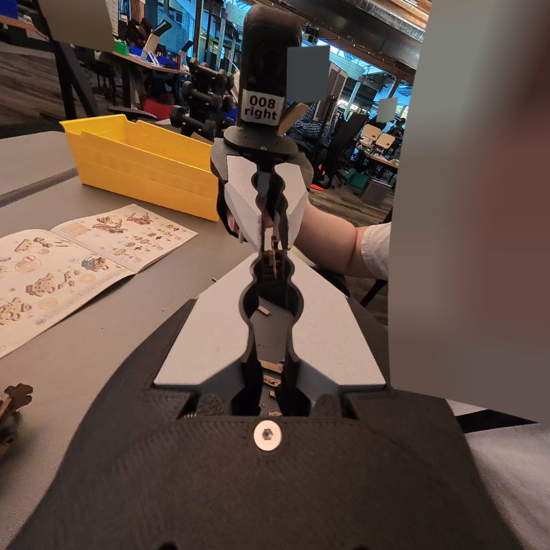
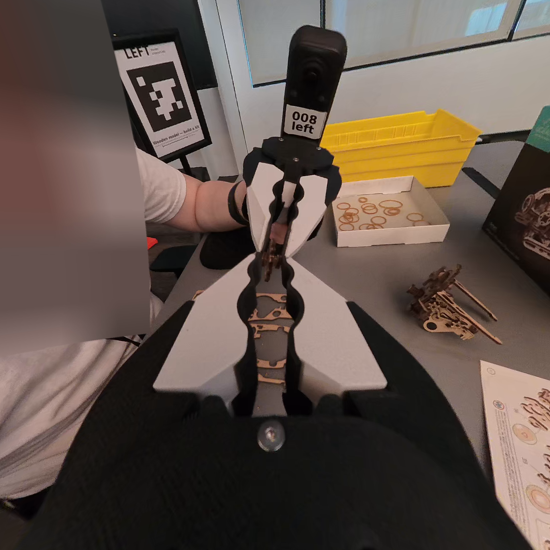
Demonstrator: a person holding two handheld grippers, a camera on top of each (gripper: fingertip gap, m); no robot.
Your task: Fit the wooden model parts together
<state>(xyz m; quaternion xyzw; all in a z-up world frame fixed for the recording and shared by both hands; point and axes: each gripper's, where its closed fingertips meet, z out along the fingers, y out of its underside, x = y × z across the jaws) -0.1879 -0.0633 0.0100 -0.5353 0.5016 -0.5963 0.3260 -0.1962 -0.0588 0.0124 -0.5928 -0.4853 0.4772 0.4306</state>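
Note:
Both grippers meet tip to tip above the grey table (image 1: 148, 315). In the left wrist view my left gripper (image 1: 272, 259) is shut on a small toothed wooden part (image 1: 274, 258). The right gripper (image 1: 270, 244) faces it, nearly shut, and pinches the same small wooden cluster from the far side. In the right wrist view my right gripper (image 2: 270, 262) grips the brown gear-like wooden part (image 2: 269, 259), and the left gripper (image 2: 273, 245) closes on it from the opposite side. I cannot tell whether this is one piece or two.
A yellow bin (image 2: 398, 145) stands at the back, also in the left wrist view (image 1: 140, 166). There are also a white tray of rubber bands (image 2: 387, 221), a partly built wooden model (image 2: 443, 309), a dark box (image 2: 523, 214), an open instruction booklet (image 1: 74, 268) and a cut-out wooden sheet (image 2: 269, 312) under the grippers. My two grippers' fingertips are within a few centimetres of each other.

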